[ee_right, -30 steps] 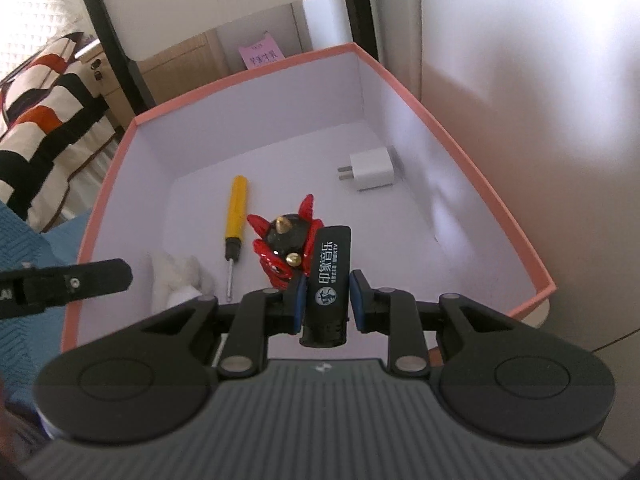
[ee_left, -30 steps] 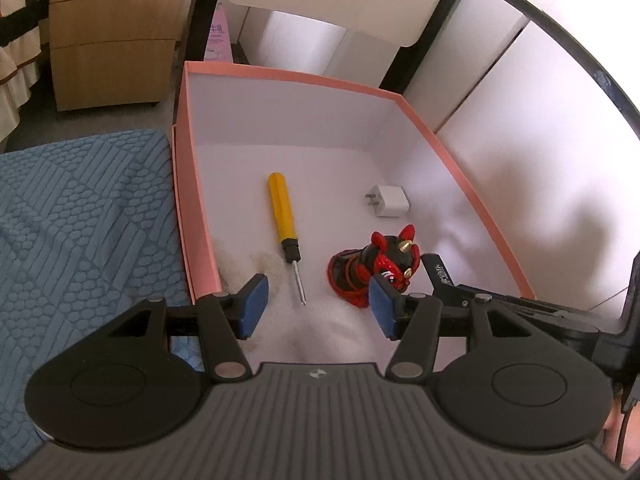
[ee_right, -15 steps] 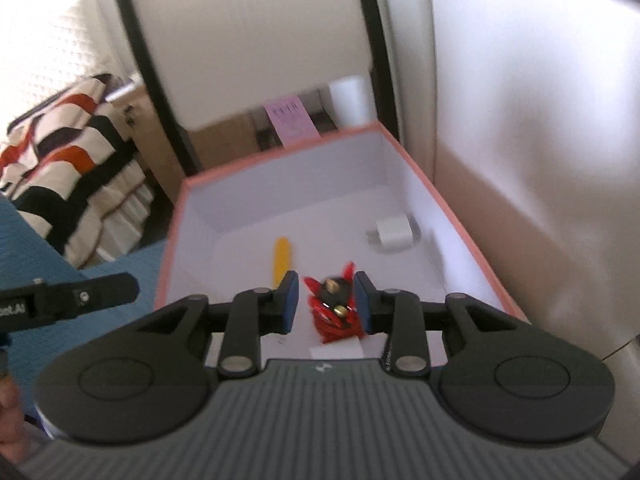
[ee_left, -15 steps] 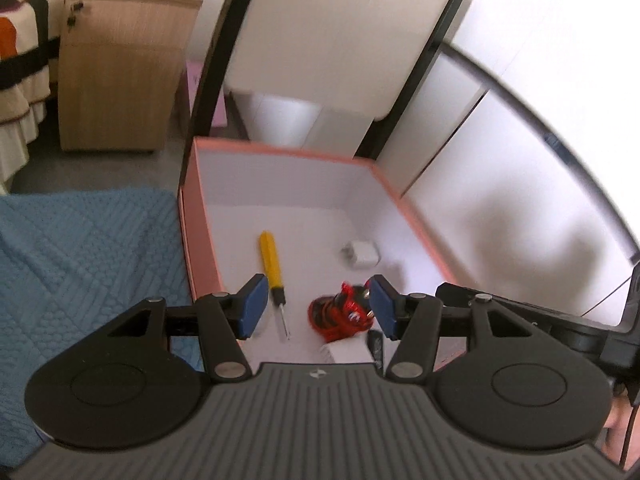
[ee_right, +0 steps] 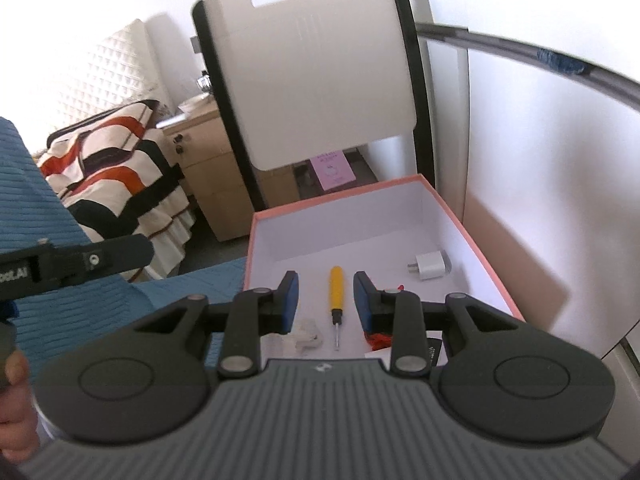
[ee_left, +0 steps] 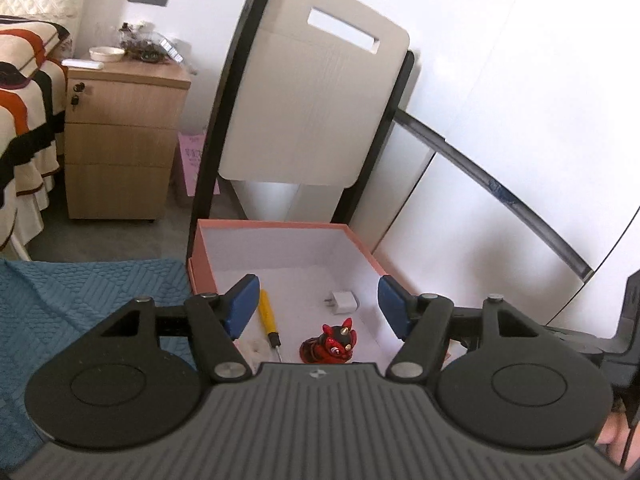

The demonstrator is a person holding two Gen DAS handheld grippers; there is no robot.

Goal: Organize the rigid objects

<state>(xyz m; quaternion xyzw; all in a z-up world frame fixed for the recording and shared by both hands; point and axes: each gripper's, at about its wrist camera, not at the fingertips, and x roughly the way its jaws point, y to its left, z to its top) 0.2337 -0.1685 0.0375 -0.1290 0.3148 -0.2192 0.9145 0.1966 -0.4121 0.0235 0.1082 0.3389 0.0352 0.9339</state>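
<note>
Left wrist view shows the pink box (ee_left: 200, 248) holding a yellow screwdriver (ee_left: 267, 312), a white charger (ee_left: 344, 301) and a red figurine (ee_left: 330, 345), all lying apart on its white floor. The left tool (ee_left: 314, 306) hangs above the box's near end, spread wide with nothing between its blue pads. From the right wrist, the right tool (ee_right: 326, 300) is partly open and empty, framing the screwdriver below. Blue quilted fabric (ee_left: 80, 300) lies just left of the box; a wooden cabinet (ee_left: 120, 144) stands beyond.
</note>
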